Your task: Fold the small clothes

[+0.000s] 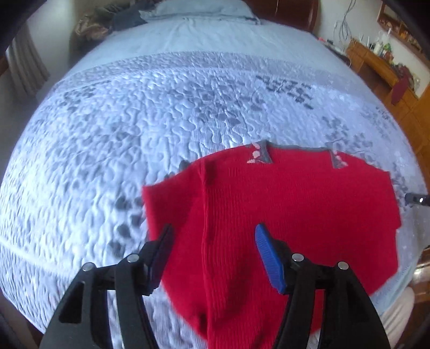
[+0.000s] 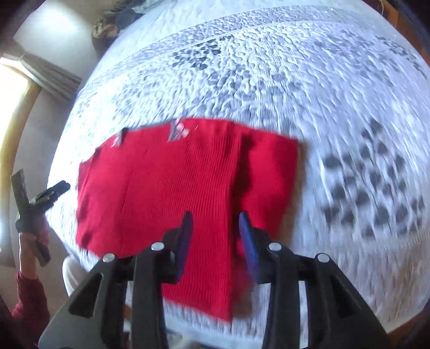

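Observation:
A small red knitted garment (image 1: 295, 204) with a grey patterned collar lies flat on the quilted bedspread (image 1: 134, 120), with a folded flap along its left part. My left gripper (image 1: 213, 236) hovers over its near left part, jaws open, nothing between the blue pads. In the right wrist view the same red garment (image 2: 166, 188) lies spread, with a folded strip running toward the camera. My right gripper (image 2: 216, 222) hangs above that strip, jaws apart and not pressing on the cloth. The left gripper (image 2: 40, 196) also shows at the left edge there, held in a hand with a red sleeve.
The white and grey quilt (image 2: 336, 107) covers the bed widely around the garment. A pale pillow (image 1: 199, 8) and dark clothes (image 1: 126, 16) lie at the bed's head. A wooden dresser (image 1: 381, 67) with clutter stands to the right. A curtain (image 2: 51, 77) hangs at the left.

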The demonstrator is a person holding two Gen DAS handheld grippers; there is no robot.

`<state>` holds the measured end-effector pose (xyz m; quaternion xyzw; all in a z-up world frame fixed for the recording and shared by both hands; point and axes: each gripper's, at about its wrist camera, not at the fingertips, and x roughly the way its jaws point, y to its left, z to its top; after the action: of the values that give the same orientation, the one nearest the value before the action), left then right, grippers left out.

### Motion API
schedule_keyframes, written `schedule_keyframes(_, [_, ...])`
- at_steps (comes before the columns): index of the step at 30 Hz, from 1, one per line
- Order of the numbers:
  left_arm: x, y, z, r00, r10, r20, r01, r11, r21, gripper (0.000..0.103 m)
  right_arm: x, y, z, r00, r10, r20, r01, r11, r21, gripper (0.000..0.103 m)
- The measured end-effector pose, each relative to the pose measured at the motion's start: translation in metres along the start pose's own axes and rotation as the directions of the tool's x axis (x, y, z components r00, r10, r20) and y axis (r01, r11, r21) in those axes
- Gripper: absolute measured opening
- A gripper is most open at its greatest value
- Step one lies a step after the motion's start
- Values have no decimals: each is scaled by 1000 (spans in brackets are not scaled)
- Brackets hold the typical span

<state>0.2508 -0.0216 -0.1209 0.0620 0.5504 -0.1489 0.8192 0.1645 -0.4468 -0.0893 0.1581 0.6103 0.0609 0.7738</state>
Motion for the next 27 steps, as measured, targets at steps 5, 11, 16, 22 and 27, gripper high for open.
schedule_keyframes(5, [62,-2,20,997,11,-81,-12,1000,-13,61,52,-18,42,998,-34,-59,38,998,60,43])
schedule_keyframes(11, [74,1,26,997,-26,-75,24,999,-25,8,77,-17,64,997,2,-79,1,999,33,4])
schedule_keyframes(16, [48,16,31,999,-1,39,4,996,-93,4,44,-11,75,997,59,54,-60,998,7,3])
schedule_keyframes(22, [83,18,16,995,99,4,-99,993,-65,4,81,-43,74,1000,-10,-9,11,994,106,3])
schedule_keyframes(27, [76,3,16,987,156,23,-156,988,8,7,86,-46,69,1000,-2,5,1,992,127,10])
